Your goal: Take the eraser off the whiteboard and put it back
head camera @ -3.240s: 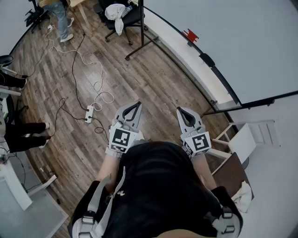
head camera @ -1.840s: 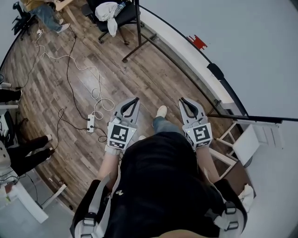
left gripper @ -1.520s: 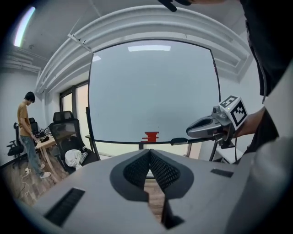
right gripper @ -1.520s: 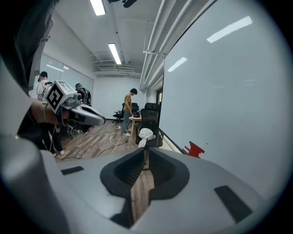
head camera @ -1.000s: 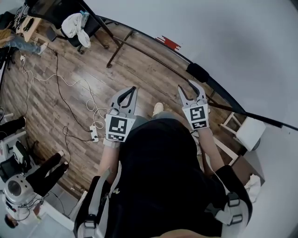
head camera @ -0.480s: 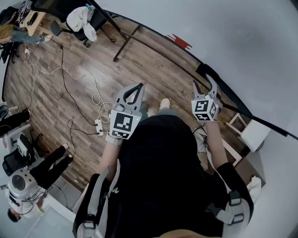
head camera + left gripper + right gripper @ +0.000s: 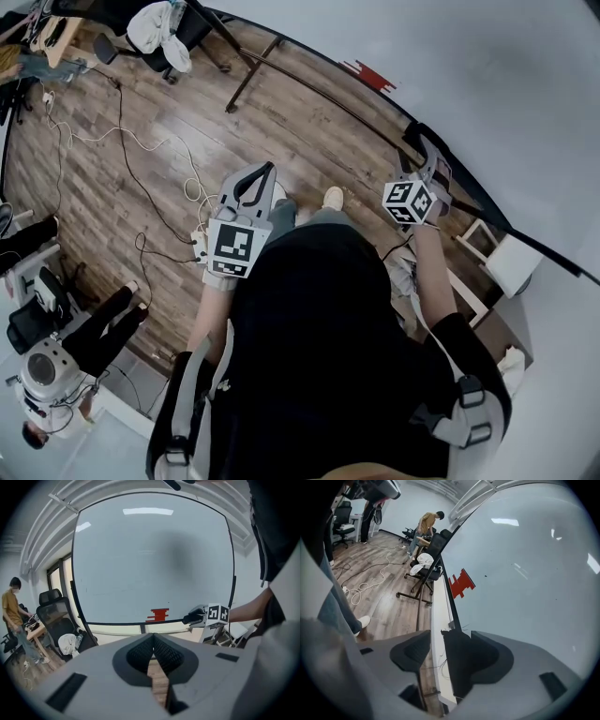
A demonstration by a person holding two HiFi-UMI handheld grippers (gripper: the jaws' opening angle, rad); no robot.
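Both jaws of our right gripper [image 7: 449,641] just opened wide around the eraser [image 7: 452,660]; next we squeeze and lift. Left gripper [image 7: 153,644] closed, empty.

The large whiteboard [image 7: 525,573] has a smooth, glossy white face that mirrors the ceiling lights. The black block eraser [image 7: 458,667] looks matt, with a frayed, fuzzy upper edge. The brown wood-plank floor [image 7: 94,187] shows its grain under a low sheen. The left gripper [image 7: 153,641] is matt grey plastic, its jaws lined with ribbed black pads. A crumpled white cloth [image 7: 155,26] looks soft and dull.
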